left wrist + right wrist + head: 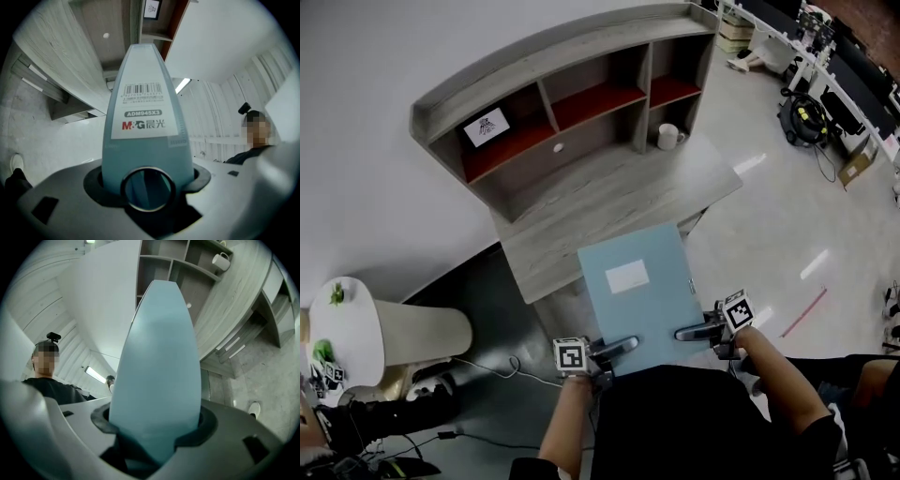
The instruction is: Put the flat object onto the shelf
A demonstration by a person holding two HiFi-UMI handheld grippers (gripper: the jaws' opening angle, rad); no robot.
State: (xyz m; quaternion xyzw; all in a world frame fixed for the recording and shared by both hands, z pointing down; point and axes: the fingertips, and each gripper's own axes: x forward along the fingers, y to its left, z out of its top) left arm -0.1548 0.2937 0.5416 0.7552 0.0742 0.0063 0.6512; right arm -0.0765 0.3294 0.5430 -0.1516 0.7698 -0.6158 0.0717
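A flat light-blue file box with a white label is held level in the air, in front of the grey desk. My left gripper is shut on its near-left edge and my right gripper on its near-right edge. The left gripper view shows the box's spine with a barcode label and a metal finger ring between the jaws. The right gripper view shows its plain blue side wedged between the jaws. The shelf unit with red boards stands on the desk's far side.
A white mug stands in the shelf's lower right compartment, and a framed picture in the left one. A round white side table with a plant is at the left. Cables lie on the floor. My legs are below the box.
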